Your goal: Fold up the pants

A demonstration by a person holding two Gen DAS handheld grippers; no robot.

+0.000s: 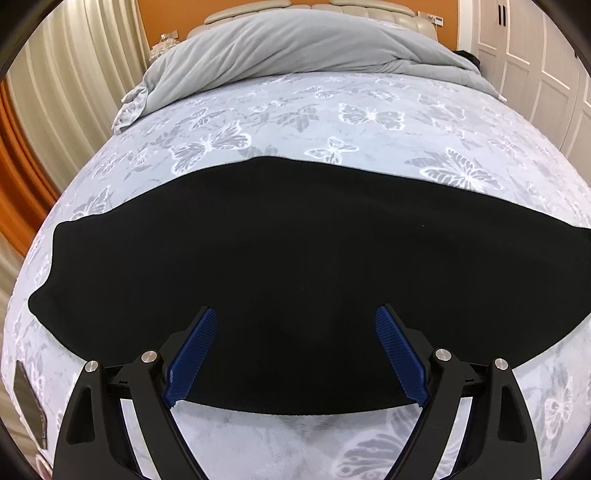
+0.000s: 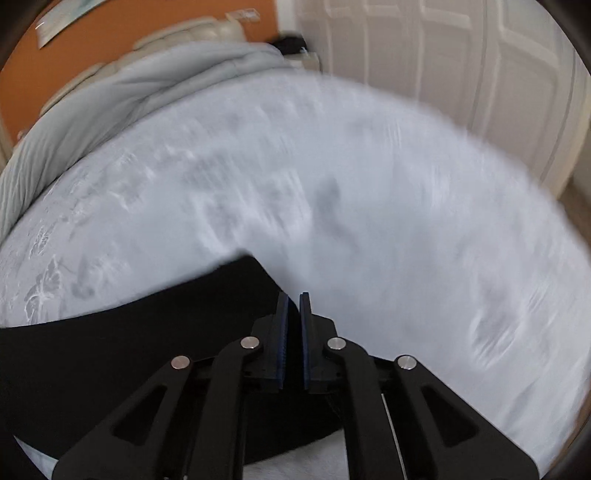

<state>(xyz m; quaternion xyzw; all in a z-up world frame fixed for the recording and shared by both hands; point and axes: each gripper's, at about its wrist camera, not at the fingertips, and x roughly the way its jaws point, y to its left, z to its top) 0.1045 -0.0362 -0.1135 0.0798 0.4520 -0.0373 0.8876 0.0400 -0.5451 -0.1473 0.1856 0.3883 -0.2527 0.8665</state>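
Black pants (image 1: 295, 258) lie flat across a bed with a butterfly-print cover (image 1: 369, 118), stretching left to right. My left gripper (image 1: 295, 317) is open, its blue pads (image 1: 195, 354) spread wide above the pants' near edge, holding nothing. In the right wrist view, the pants (image 2: 147, 332) fill the lower left. My right gripper (image 2: 294, 299) is nearly closed, its pads a narrow gap apart, with black cloth between them at the pants' right end. That view is blurred by motion.
A rumpled grey duvet (image 1: 295, 44) lies at the head of the bed, in front of a padded headboard (image 1: 295, 7). Curtains (image 1: 74, 92) hang on the left. White wardrobe doors (image 2: 461, 74) stand on the right.
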